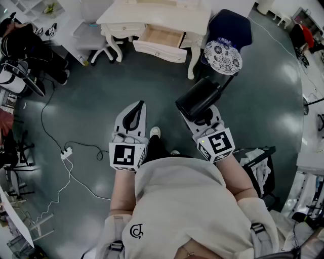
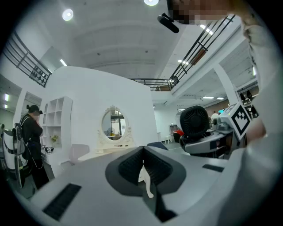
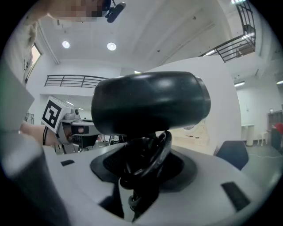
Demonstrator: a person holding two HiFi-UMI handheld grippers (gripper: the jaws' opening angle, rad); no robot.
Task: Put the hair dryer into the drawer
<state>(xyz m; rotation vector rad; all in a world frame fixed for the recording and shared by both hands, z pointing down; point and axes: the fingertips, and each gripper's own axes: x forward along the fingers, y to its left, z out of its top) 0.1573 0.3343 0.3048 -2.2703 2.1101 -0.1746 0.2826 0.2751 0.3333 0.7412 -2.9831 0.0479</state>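
A black hair dryer [image 1: 198,97] is held level above the dark floor, its handle and coiled cord clamped between the pads of my right gripper [image 1: 203,115]. In the right gripper view the dryer's body [image 3: 150,101] fills the middle, above the right gripper [image 3: 146,165]. My left gripper [image 1: 137,109] hangs beside it with its jaws together and nothing in them; the left gripper view shows the pads meeting at the left gripper's [image 2: 142,154] tip. An open wooden-bottomed drawer [image 1: 161,37] juts from the white dressing table [image 1: 152,15] ahead, and it looks empty.
A dark chair holding a patterned cushion [image 1: 223,56] stands right of the drawer, a white office chair [image 1: 93,35] to its left. A power strip and cables [image 1: 66,153] lie on the floor at left. A person [image 1: 17,43] stands far left. An oval mirror [image 2: 114,125] tops the table.
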